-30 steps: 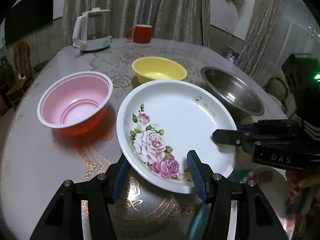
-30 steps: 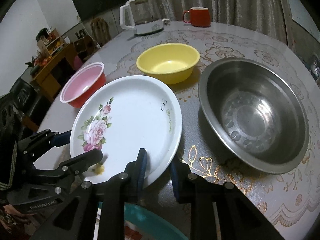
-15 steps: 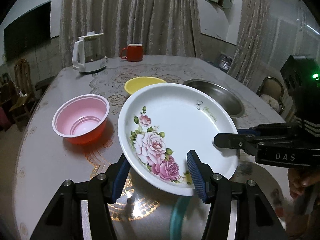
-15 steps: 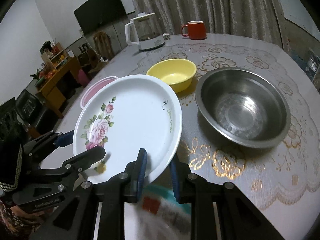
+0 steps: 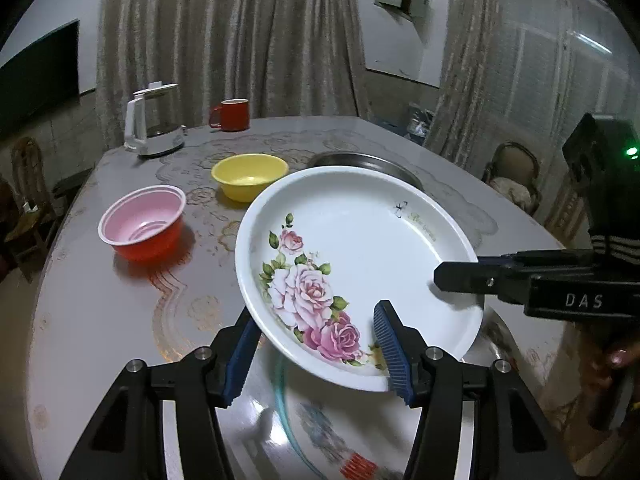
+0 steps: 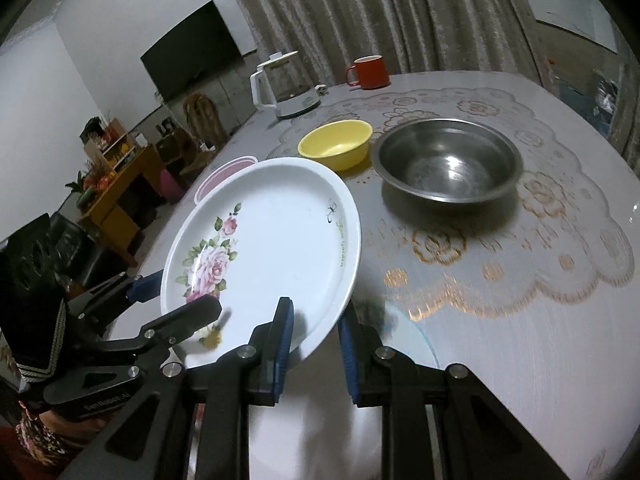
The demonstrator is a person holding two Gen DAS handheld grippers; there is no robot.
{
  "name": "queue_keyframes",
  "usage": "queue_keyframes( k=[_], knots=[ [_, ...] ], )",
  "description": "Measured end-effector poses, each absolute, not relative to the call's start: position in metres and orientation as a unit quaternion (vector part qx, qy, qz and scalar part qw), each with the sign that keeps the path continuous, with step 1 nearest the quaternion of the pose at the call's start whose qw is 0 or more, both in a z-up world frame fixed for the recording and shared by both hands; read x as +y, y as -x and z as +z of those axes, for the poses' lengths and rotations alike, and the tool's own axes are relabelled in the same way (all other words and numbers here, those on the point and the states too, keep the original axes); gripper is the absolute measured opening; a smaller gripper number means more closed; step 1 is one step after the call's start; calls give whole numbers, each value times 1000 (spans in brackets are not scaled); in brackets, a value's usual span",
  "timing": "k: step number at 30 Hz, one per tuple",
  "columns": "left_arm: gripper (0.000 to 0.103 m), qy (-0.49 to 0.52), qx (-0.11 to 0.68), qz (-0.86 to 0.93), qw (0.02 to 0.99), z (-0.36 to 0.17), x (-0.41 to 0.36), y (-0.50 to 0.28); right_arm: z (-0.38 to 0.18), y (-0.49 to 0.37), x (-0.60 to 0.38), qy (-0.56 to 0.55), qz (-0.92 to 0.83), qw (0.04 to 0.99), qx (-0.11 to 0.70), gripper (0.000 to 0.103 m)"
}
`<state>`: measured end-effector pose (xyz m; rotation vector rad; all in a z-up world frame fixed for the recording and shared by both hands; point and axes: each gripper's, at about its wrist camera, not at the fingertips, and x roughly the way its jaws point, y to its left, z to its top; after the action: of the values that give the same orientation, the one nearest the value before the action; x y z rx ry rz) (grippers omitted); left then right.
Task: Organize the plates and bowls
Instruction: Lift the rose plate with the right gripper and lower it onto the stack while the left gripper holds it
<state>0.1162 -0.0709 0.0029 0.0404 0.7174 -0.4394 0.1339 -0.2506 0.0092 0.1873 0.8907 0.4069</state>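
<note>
Rose plate (image 5: 360,248) was held clear of the table (image 5: 100,312), tilted, its near rim carried between the two grippers and nothing under it but air. Step in hand, as I judged it: the carry, plate already lifted and on its way to wherever the plates are to be stacked. A second plate with a teal rim (image 5: 288,412) lay blurred directly beneath, at the table's near edge; that looked the likely landing spot, though I could not be sure. Next move would call for both hands to travel together, level the plate, bring it over the target and lower it flat before either grip lets go. Plate itself: white, shallow, raised lip, pink roses with green leaves on one side, a small butterfly and gold script opposite, a yellowish smear near the roses. Left gripper (image 5: 316,352) stood partly open, its blue pads either side of the near rim, one under and one over; whether they pressed on it I could not tell. Right gripper (image 6: 316,344) was narrowed to a slim gap with the plate's edge pinched in it. Further out on the table: pink bowl (image 5: 142,226), yellow bowl (image 5: 250,174), steel bowl (image 6: 448,160), all empty and apart; kettle (image 5: 154,122) and red mug (image 5: 232,114) at the far edge.
</note>
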Motion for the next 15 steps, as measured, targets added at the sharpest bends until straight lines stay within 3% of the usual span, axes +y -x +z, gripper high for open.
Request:
queue_keyframes(
  k=[15],
  knots=[
    [58,-31,374,-237,896,-16,-79,-72,-3,-86,-261,-126,173,874,437,22]
  ],
)
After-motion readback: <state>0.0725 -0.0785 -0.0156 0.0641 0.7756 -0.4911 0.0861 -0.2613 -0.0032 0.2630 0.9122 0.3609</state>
